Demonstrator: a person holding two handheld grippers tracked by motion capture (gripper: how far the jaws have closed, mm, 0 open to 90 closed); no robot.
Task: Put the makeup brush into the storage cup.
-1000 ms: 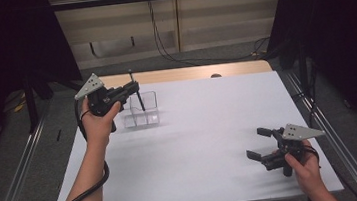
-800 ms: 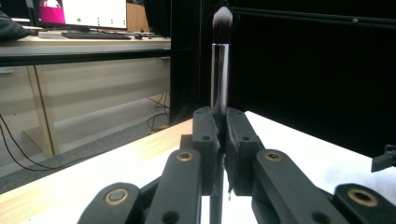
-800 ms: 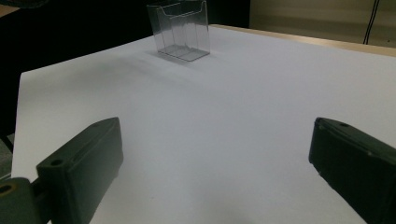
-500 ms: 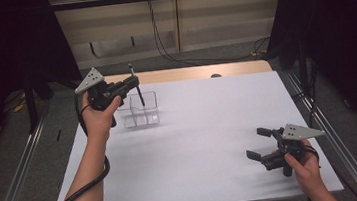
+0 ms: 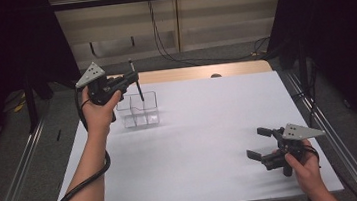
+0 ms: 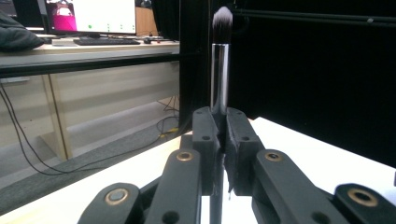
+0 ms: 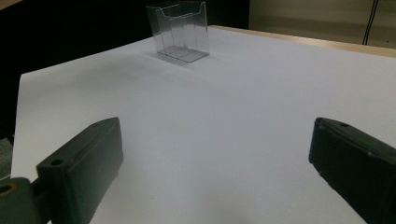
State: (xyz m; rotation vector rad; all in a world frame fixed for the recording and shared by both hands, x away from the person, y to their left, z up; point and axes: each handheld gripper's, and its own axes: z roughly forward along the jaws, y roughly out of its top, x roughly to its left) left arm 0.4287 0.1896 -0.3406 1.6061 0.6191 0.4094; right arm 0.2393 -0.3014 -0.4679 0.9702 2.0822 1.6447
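Nearest the person, at the table's (image 5: pixel 196 144) near right corner, the right gripper (image 5: pixel 262 143) rests low over the white surface, its jaws spread wide with nothing between them; the right gripper view shows bare tabletop in the gap. Farther back on the left, the left gripper (image 5: pixel 131 78) is raised above the table, its jaws clamped tight on a makeup brush (image 5: pixel 136 83). The brush stands nearly upright, its long axis vertical with a slight tilt: bristles up, handle end down. In the left gripper view the chrome ferrule and dark bristle tuft (image 6: pixel 222 18) rise straight above the closed jaws. Just beyond and below stands a clear plastic organizer (image 5: pixel 140 110), divided into compartments that appear empty; the brush's lower end hangs over its far side.
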